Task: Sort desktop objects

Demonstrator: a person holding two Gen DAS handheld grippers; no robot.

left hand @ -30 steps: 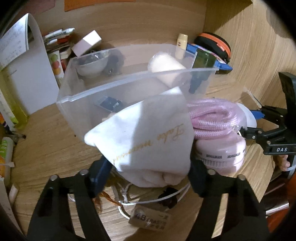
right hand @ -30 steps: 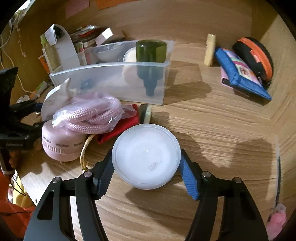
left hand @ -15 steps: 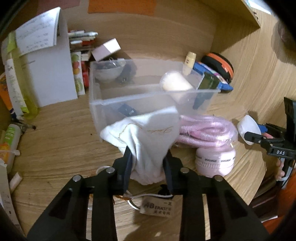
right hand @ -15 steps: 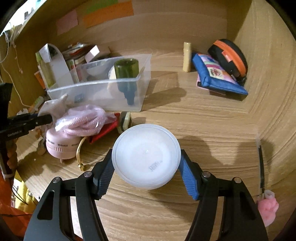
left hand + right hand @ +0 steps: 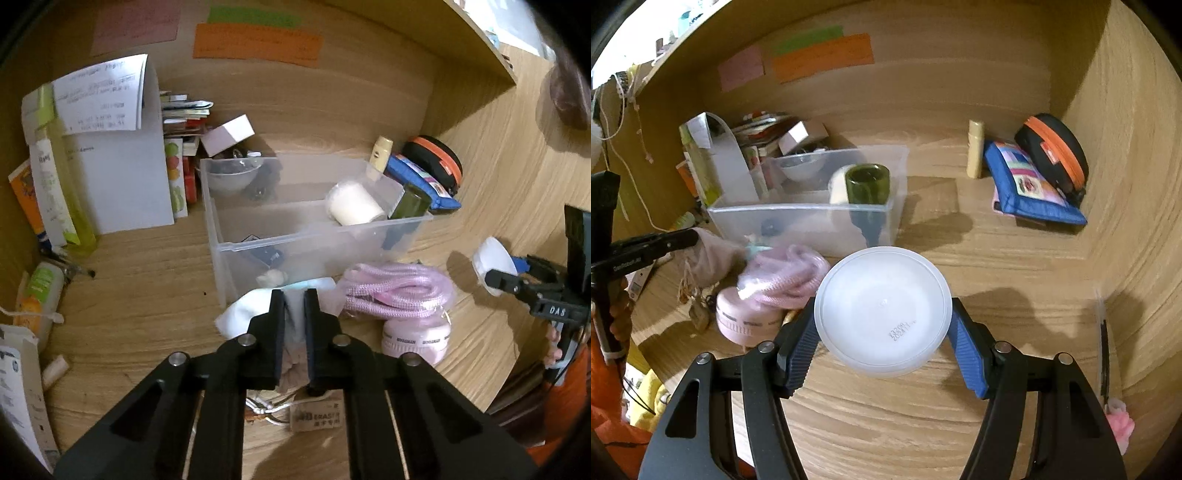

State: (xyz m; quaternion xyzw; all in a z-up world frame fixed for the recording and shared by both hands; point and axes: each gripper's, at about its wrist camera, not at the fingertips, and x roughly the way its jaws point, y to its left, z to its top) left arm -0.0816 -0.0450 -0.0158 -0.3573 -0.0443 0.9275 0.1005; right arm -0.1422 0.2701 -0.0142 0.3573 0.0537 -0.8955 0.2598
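My left gripper (image 5: pixel 294 306) is shut on a white cloth pouch (image 5: pixel 243 314), lifted just in front of the clear plastic bin (image 5: pixel 295 236). From the right wrist view the same gripper (image 5: pixel 690 236) shows at the left with the pouch (image 5: pixel 713 254) hanging from it. My right gripper (image 5: pixel 884 328) is shut on a round white plastic container (image 5: pixel 882 310), held above the wooden desk. The bin (image 5: pixel 812 218) holds a white roll (image 5: pixel 352 203), a dark green bottle (image 5: pixel 868 184) and a clear bowl (image 5: pixel 229 177).
A bagged pink rope (image 5: pixel 395 291) lies on a pink round device (image 5: pixel 415 339) beside the bin. A blue pouch (image 5: pixel 1030 188), an orange-and-black case (image 5: pixel 1052 151) and a beige tube (image 5: pixel 975 147) sit at the back right. Books and papers (image 5: pixel 110 147) stand at the back left.
The left jaws have closed onto the white pouch and lifted it. Both grippers have risen and pulled back from the desk, the right one still carrying the white container.
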